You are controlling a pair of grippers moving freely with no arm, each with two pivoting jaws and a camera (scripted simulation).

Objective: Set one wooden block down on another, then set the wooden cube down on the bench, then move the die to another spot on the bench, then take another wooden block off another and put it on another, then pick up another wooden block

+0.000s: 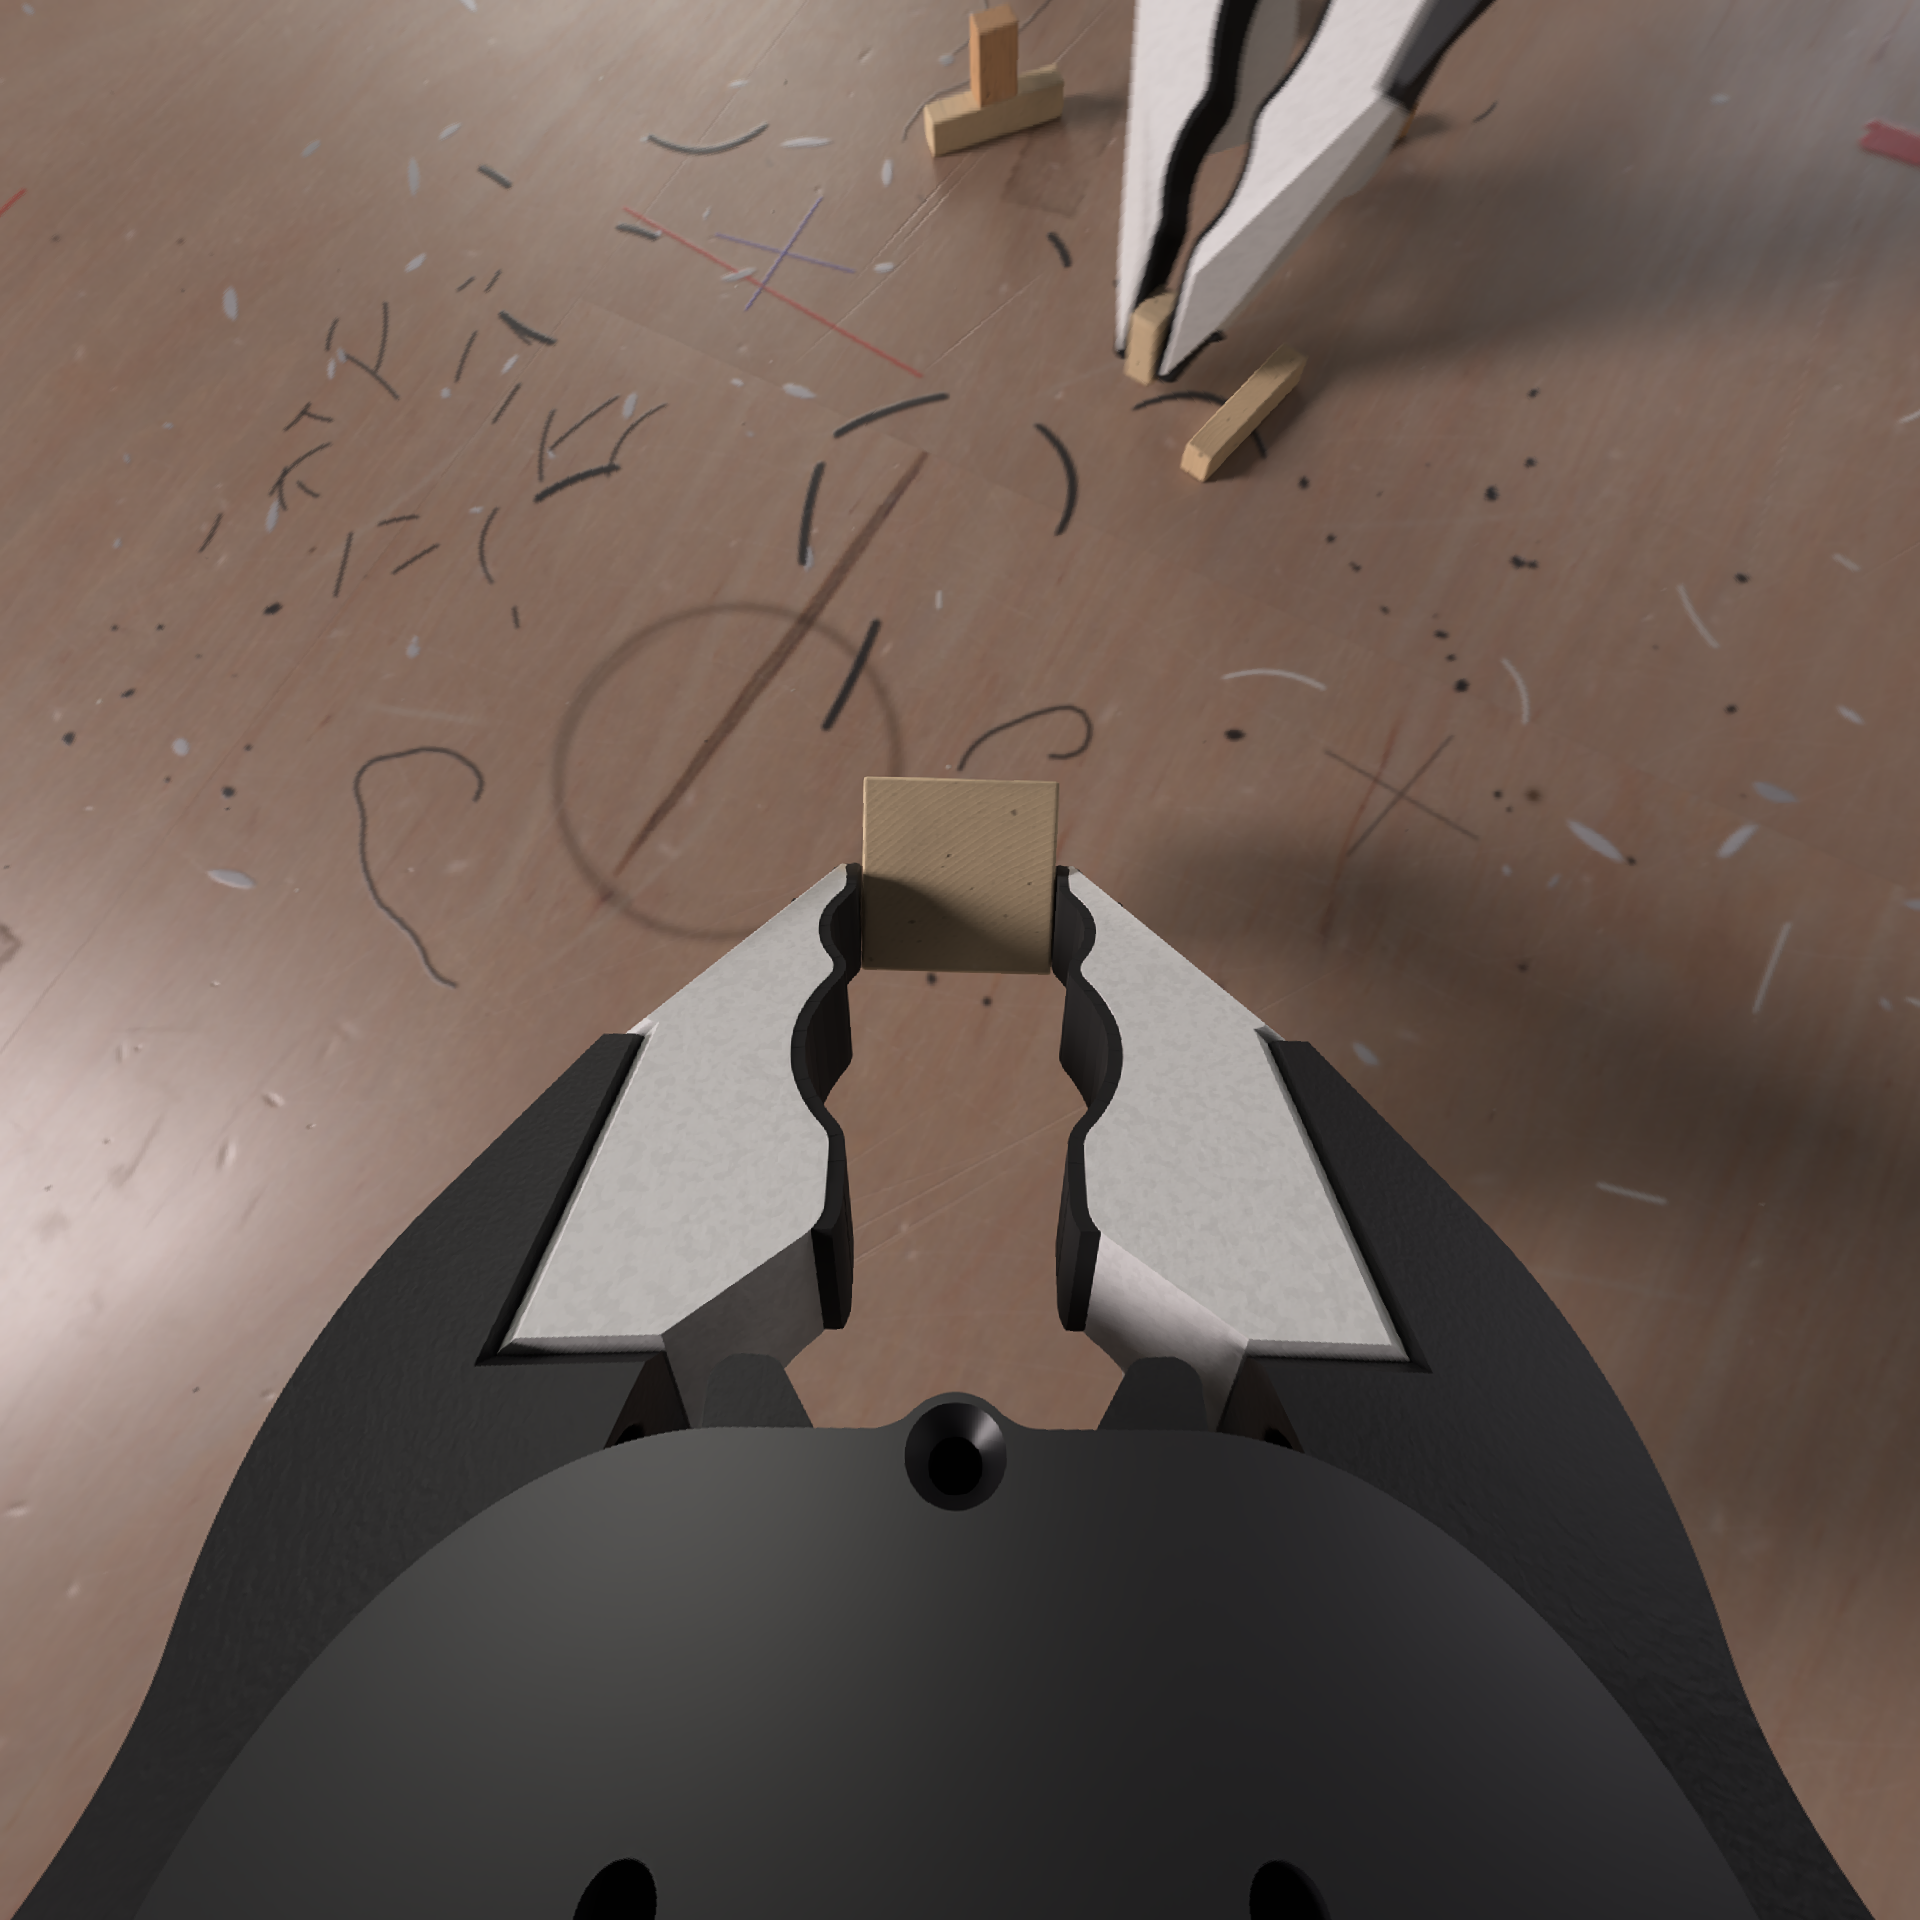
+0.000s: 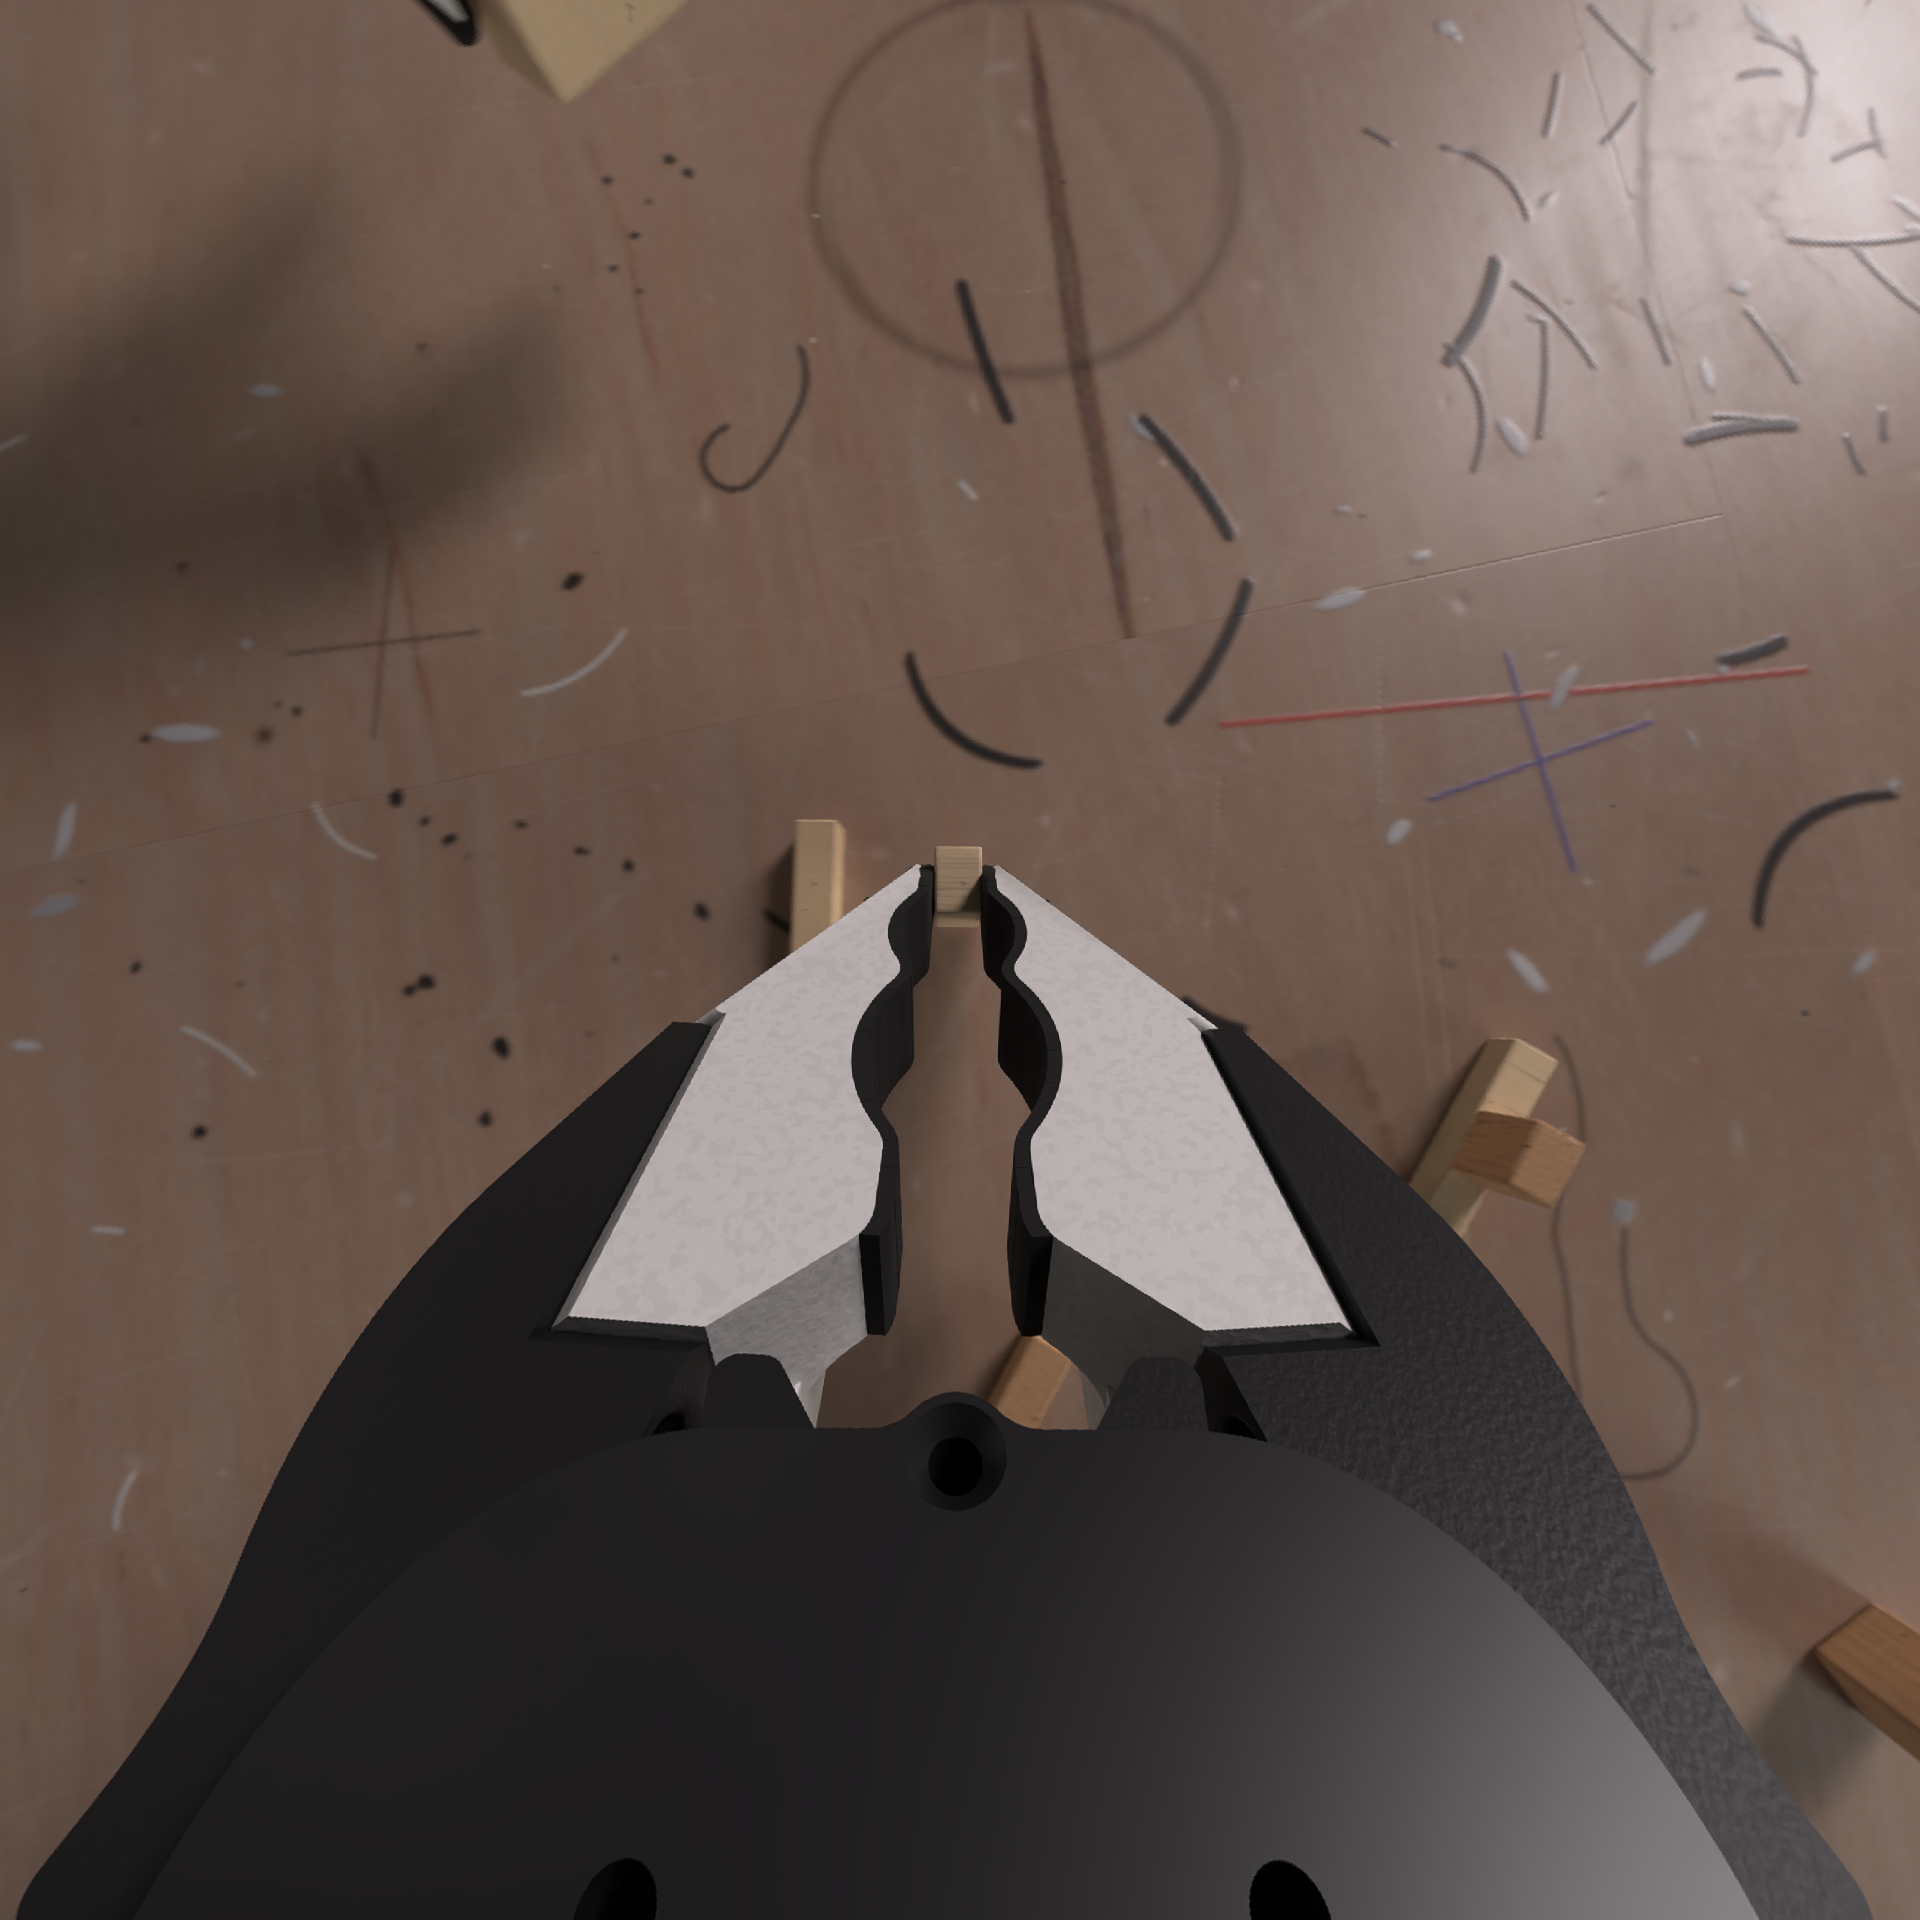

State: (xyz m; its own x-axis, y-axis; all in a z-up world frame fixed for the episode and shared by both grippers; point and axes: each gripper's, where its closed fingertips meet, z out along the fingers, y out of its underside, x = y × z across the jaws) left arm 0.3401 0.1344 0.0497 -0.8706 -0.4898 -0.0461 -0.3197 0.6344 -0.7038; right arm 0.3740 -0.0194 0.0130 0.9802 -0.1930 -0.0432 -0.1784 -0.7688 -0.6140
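Observation:
My left gripper [image 1: 958, 883] is shut on a pale wooden cube [image 1: 958, 873] and holds it above the bench. The cube's corner also shows at the top left of the right wrist view [image 2: 566, 47]. My right gripper [image 2: 958, 883] is shut on a thin wooden block [image 2: 958, 876], held upright at its tips. In the left wrist view that gripper [image 1: 1169, 343] stands at the upper right with the block [image 1: 1146, 338] low over the bench. Another block [image 1: 1242, 416] lies tilted just beside it, also seen in the right wrist view [image 2: 819, 883]. No die is in view.
The bench [image 1: 416, 1039] is brown wood covered with scribbles and a drawn circle [image 1: 727, 769]. A stack of two crossed blocks [image 1: 992, 99] stands at the far top, also in the right wrist view [image 2: 1496, 1138]. More blocks [image 2: 1870, 1673] lie low right, and one [image 2: 1029, 1377] lies under the right gripper.

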